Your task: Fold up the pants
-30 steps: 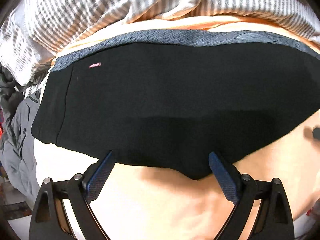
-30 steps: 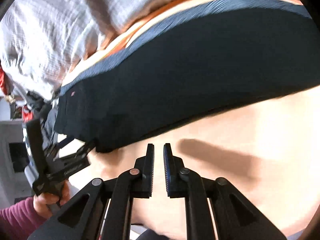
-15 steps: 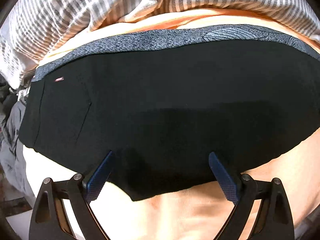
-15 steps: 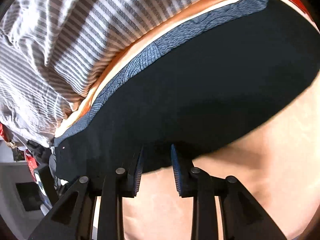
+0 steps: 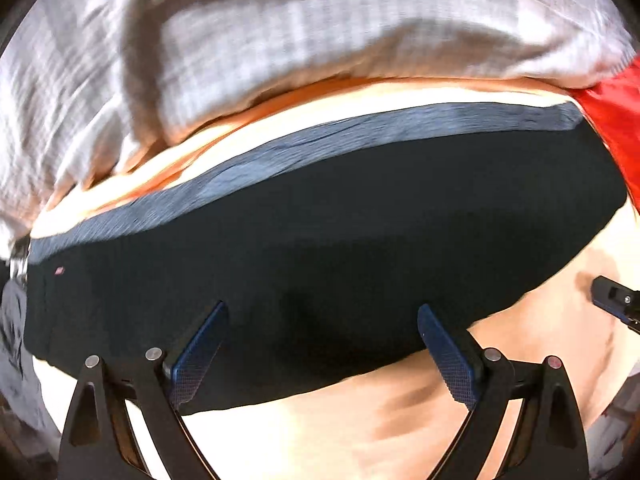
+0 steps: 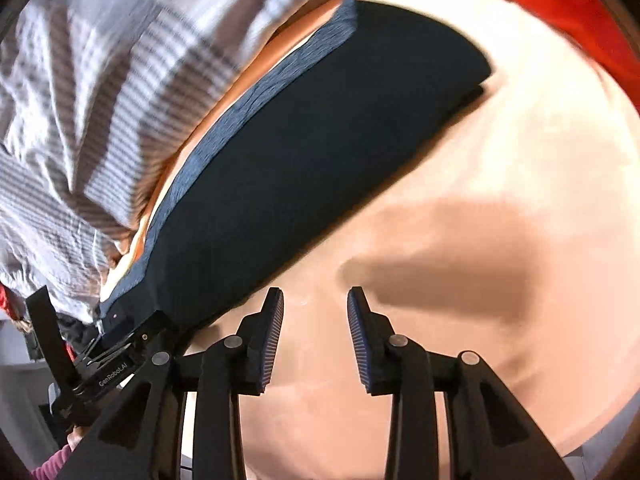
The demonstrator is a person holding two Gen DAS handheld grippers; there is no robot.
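Note:
Black pants [image 5: 328, 256] with a grey patterned waistband [image 5: 248, 176] lie folded flat on a peach bed sheet [image 5: 360, 424]. They also show in the right wrist view [image 6: 304, 152]. My left gripper [image 5: 322, 316] is wide open, fingers over the near edge of the pants, holding nothing. My right gripper [image 6: 316, 300] is open and empty over bare sheet just right of the pants' near edge. The left gripper also shows in the right wrist view [image 6: 120, 344] at the pants' left end. A tip of the right gripper shows at the left wrist view's right edge [image 5: 612, 300].
A grey-and-white striped blanket [image 5: 304, 40] is bunched behind the pants. A red cloth [image 6: 560, 4] lies at the far right. Grey clothing [image 5: 12, 320] hangs at the left edge of the bed. Bare peach sheet [image 6: 480, 200] lies to the right of the pants.
My right gripper has opened wider and swung right, off the pants' edge onto bare sheet. My left gripper has shifted a little further over the pants, still open.

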